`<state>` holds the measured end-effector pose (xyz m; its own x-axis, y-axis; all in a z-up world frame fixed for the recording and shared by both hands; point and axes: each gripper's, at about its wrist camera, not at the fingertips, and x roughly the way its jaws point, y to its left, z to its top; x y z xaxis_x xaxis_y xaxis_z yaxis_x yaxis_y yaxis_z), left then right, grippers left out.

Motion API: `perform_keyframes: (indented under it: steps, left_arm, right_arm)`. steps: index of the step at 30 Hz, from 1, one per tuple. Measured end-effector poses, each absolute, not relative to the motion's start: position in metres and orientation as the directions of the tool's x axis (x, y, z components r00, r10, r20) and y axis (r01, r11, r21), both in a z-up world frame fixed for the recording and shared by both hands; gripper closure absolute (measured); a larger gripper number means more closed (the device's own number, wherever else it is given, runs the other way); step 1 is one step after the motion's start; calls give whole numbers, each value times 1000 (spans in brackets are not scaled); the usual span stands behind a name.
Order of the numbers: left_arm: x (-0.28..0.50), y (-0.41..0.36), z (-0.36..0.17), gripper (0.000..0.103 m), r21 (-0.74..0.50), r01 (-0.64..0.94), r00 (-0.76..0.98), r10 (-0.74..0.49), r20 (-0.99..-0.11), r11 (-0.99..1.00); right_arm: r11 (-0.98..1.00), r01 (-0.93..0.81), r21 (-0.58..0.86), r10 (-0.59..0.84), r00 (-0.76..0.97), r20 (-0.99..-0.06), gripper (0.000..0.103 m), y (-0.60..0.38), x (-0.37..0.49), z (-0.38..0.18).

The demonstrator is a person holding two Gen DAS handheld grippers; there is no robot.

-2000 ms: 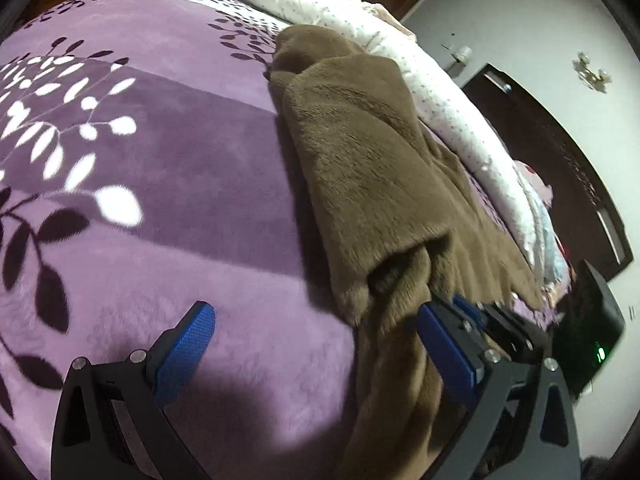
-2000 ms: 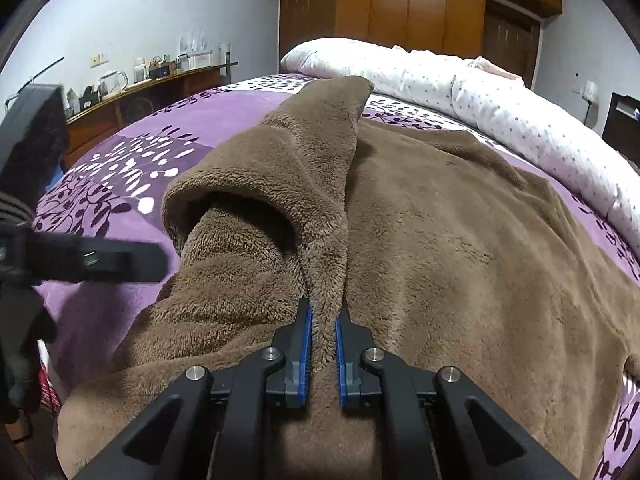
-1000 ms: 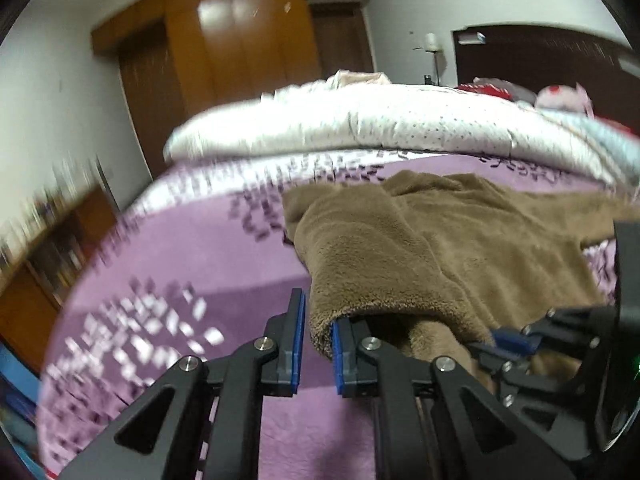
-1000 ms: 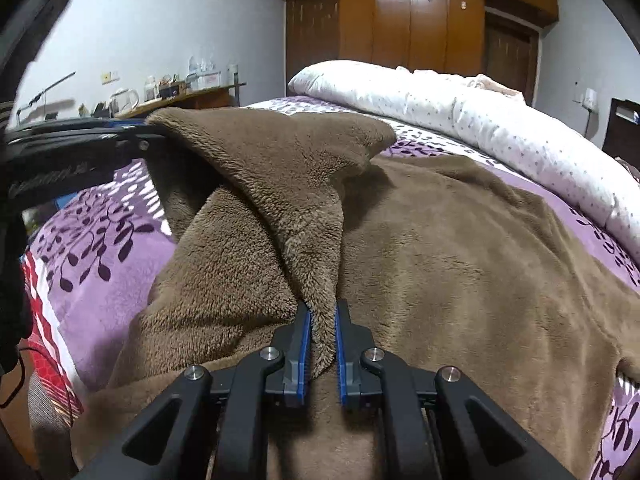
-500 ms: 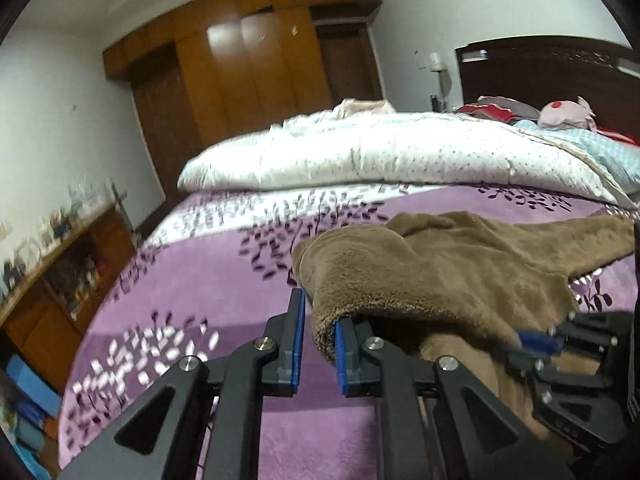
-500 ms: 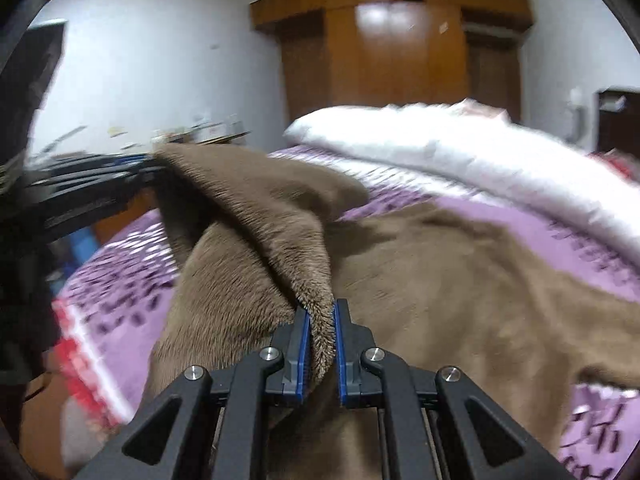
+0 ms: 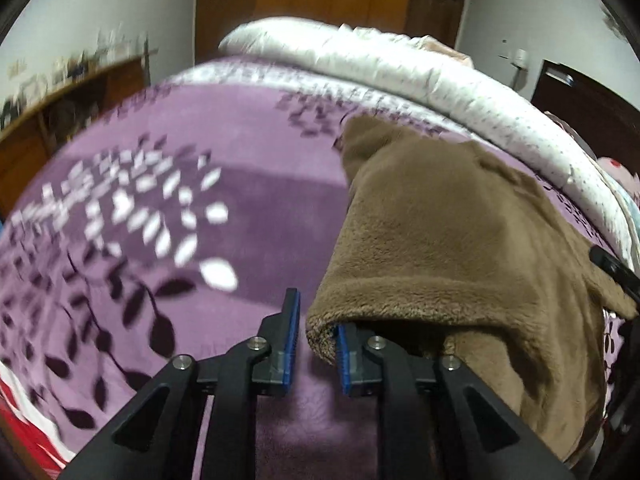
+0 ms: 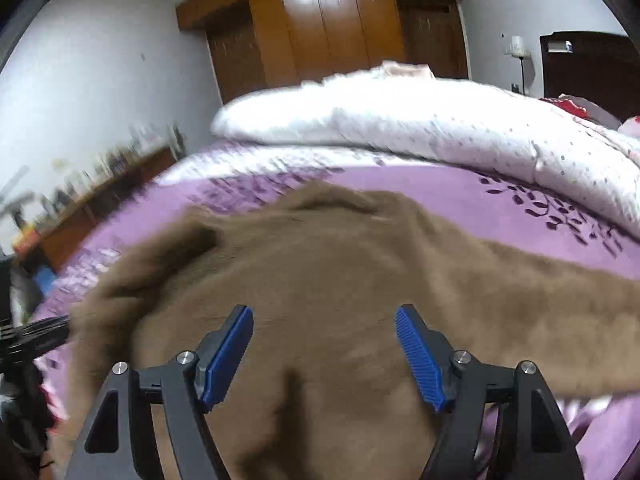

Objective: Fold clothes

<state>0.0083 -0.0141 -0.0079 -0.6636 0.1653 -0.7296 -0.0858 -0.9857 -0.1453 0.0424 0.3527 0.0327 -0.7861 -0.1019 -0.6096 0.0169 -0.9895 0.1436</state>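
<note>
We have a brown, thick fleece garment [image 7: 452, 240] lying on the purple bedspread with its white and dark leaf print [image 7: 168, 208], towards the side of the bed where a rolled white dotted quilt [image 7: 400, 76] runs along the far edge. One layer of the fleece is laid over another, so a rounded fold edge faces us near the bed's near edge; we judge a first fold has just been laid down.

Our left gripper [image 7: 314, 338] sits right at that fold edge with its jaws opening. The gap is small, and the plush hem drapes over the tip of the right-hand blue pad [image 7: 343, 354] while the other pad stands clear of it. The cloth no longer looks pinched, only resting there, which fits letting the corner drop where the fold should lie.

Our right gripper [image 8: 325, 354] hovers over the broad middle of the garment [image 8: 340, 264], its jaws opening and spread wide with nothing between them; the fleece lies flat beneath. A long strip of it [image 8: 540, 280], perhaps a sleeve, trails towards the bed's right side, unfolded.

We judge the next move calls for gathering that strip, minding the thick pile, which may slide or spring back.
</note>
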Motion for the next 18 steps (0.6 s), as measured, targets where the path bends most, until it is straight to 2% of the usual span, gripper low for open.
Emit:
perform_keyframes:
  steps: [3,7,8,10,11,14,18]
  left_arm:
    - [4,-24,-27,68,-214,-52,-639,197,-744,-976]
    - [-1,-38,-41,68,-364,-32,-618,305,-725,-931]
    - [-2,-42,-42,68,-397,-30,-616,330,-715,-917]
    - [-2,-58,-38,79,-475,-11,-625,377,-684,-880]
    - [-2,-66,-35,80,-509,0,-632,394,-667,-861]
    - [4,-87,-9,80,-483,28,-698,329,-636,-875]
    - [20,-95,43,80,-332,32,-791,179,-585,-943]
  right_arm:
    - [-994,-37,99,-41,-731,-681,27,378,9,15]
    - [-992,-125,37,55,-659,-750,27,405,-16,-12]
    - [-990,-134,33,64,-653,-755,27,409,-19,-17]
    - [-990,-139,4,88,-646,-759,27,407,-24,-20]
    - [-989,-143,-19,108,-642,-759,27,405,-26,-21]
    - [-988,-152,-31,122,-640,-759,27,404,-20,-19]
    - [-987,-158,-36,131,-642,-755,27,404,-17,-20]
